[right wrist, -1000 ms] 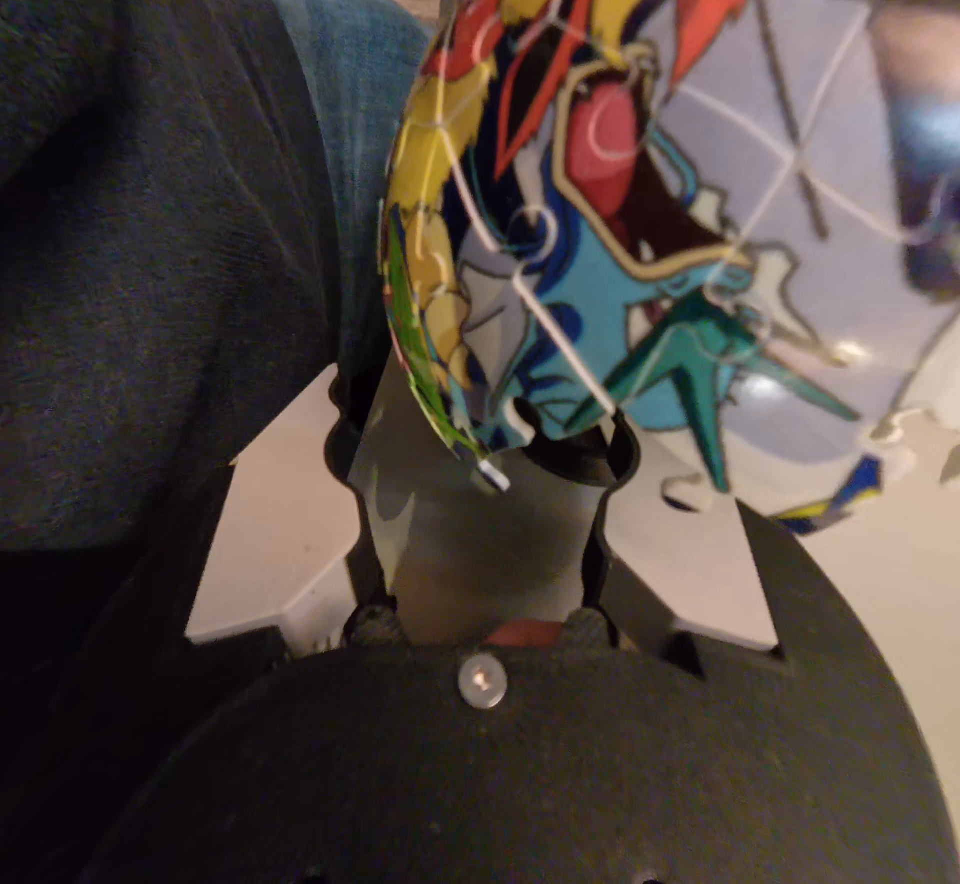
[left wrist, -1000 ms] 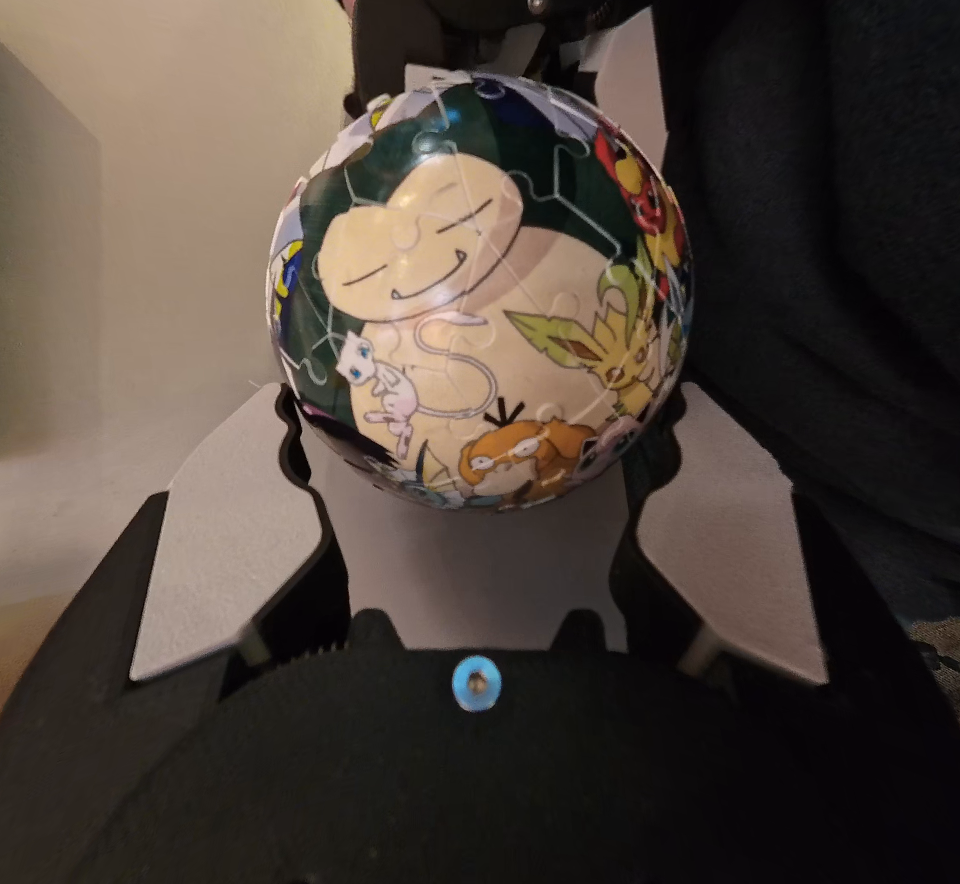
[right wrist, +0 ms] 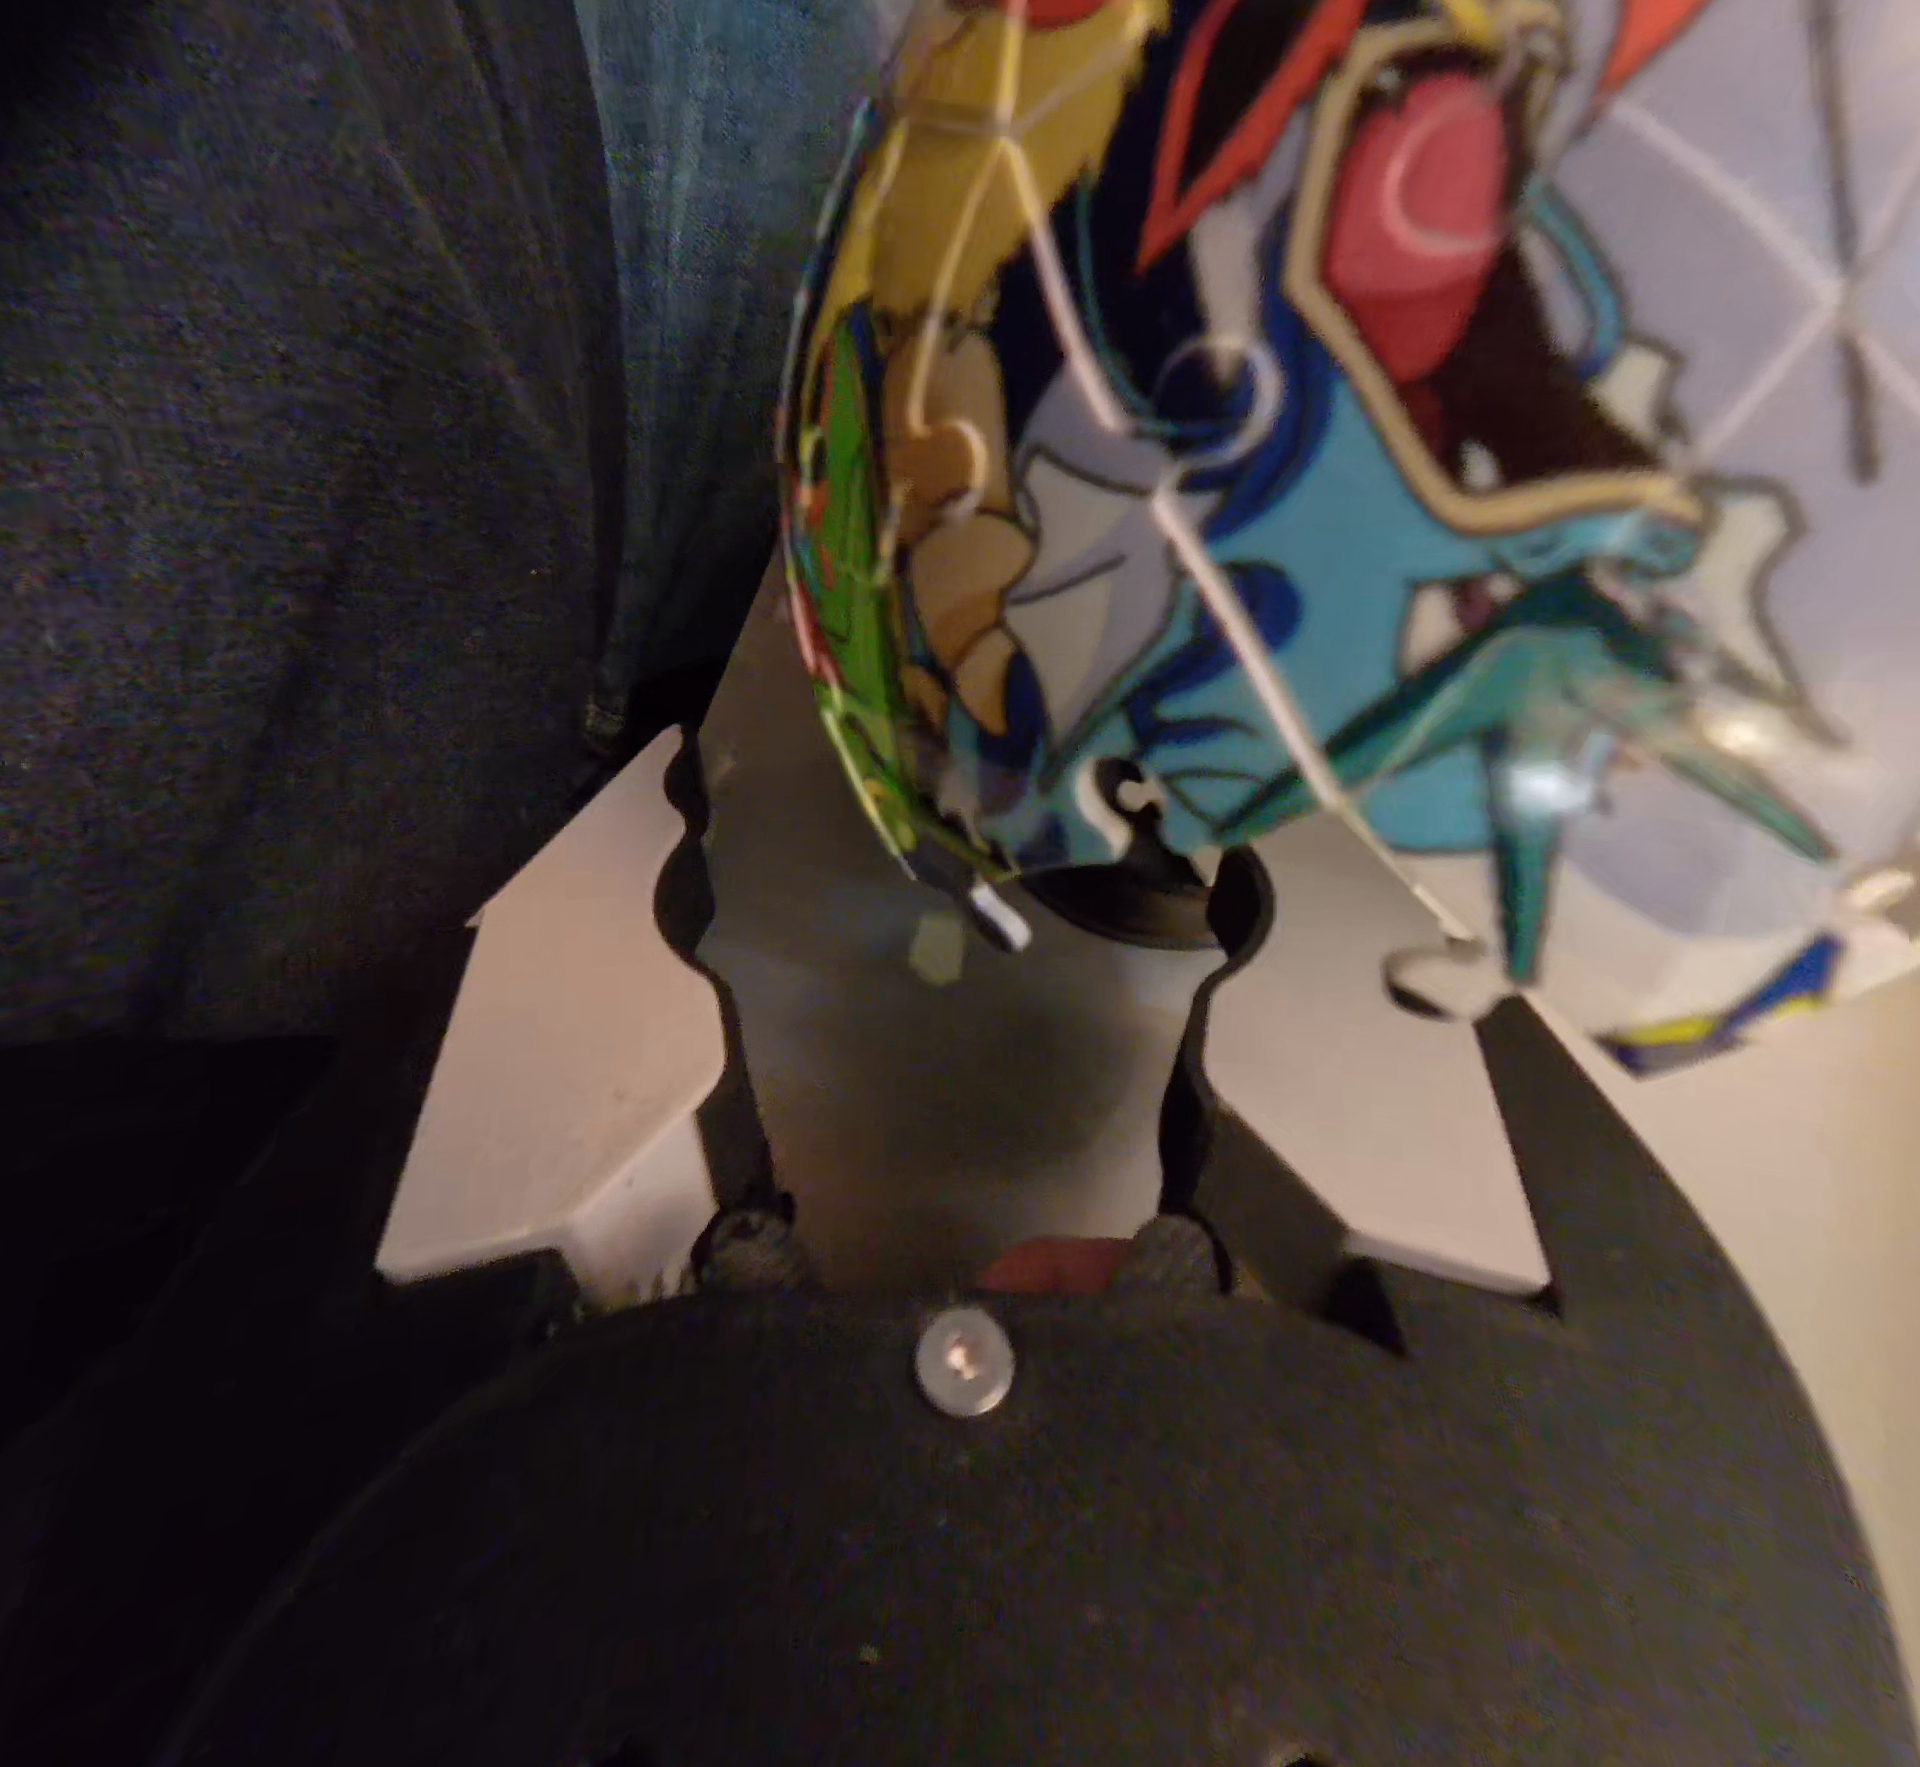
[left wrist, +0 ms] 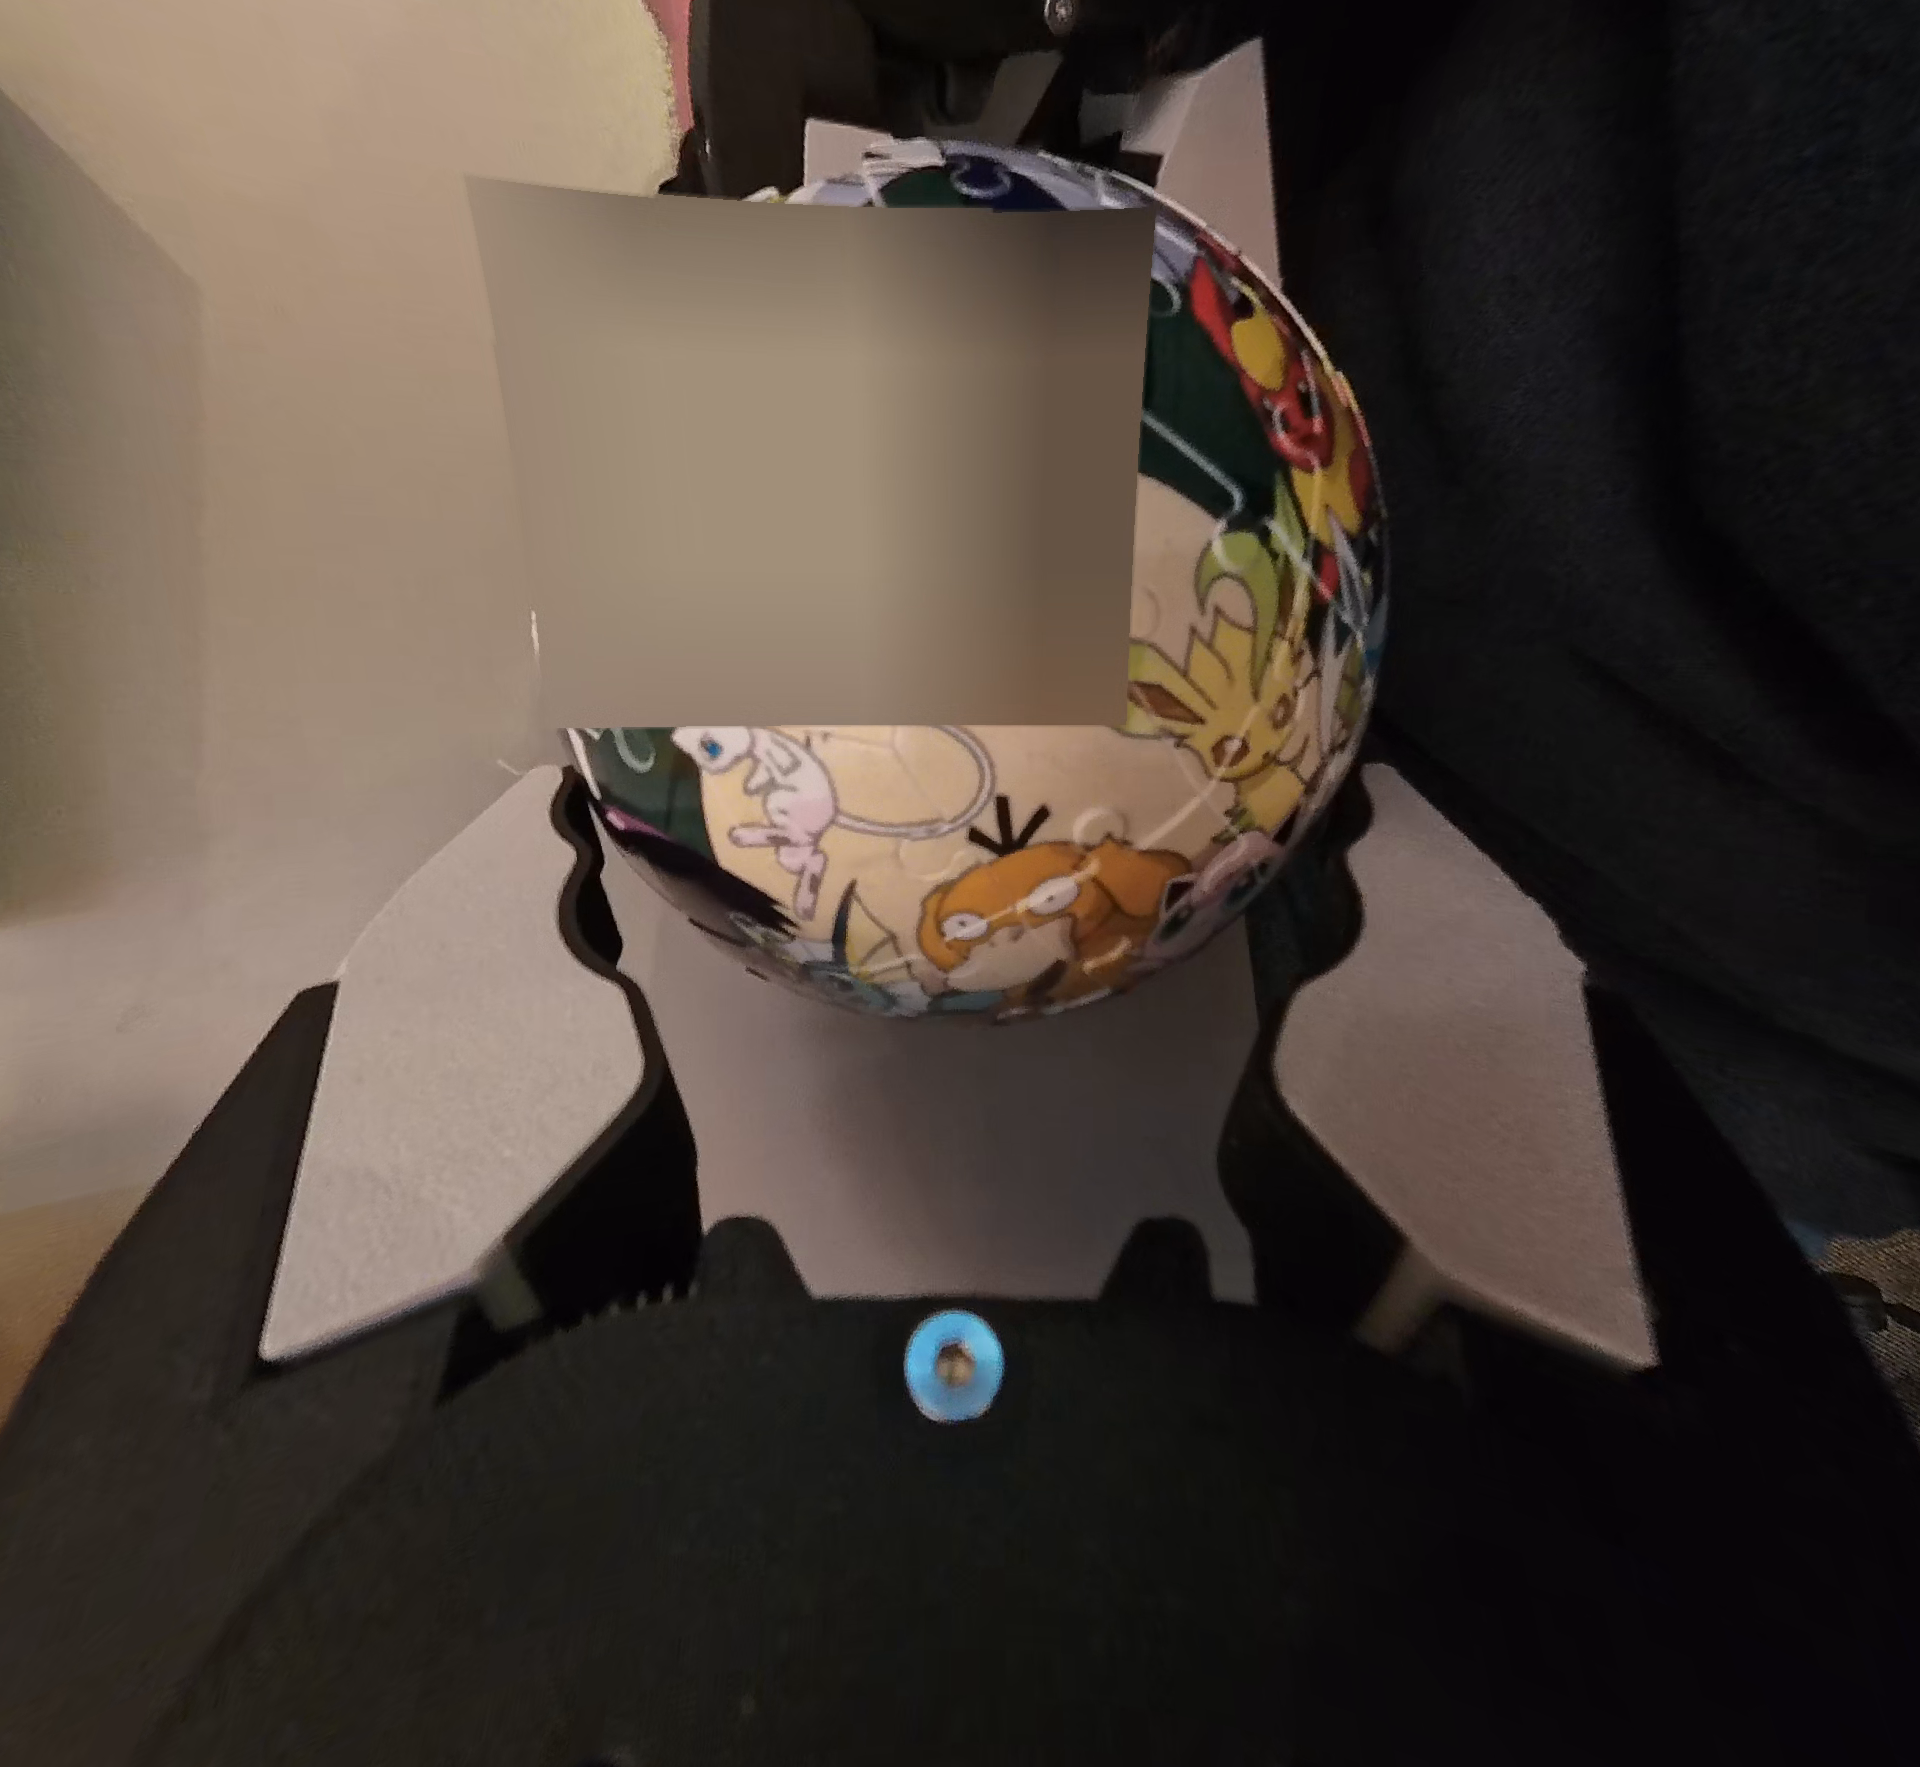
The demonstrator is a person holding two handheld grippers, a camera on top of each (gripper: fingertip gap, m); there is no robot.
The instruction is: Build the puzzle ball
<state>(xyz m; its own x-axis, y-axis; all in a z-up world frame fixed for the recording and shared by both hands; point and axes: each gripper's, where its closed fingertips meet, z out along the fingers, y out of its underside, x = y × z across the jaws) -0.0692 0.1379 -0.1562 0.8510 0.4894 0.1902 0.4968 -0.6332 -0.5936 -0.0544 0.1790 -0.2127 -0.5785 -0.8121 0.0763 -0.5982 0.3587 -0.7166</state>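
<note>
Ball (left wrist: 1039, 886) clamped between left tool (left wrist: 961, 844) fingers; right tool (right wrist: 956, 896) parted at the unfinished edge. Risk, likely: hard squeeze popping pieces loose.

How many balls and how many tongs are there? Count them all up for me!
puzzle ball: 1
tongs: 2, the left tongs and the right tongs
total: 3
</note>
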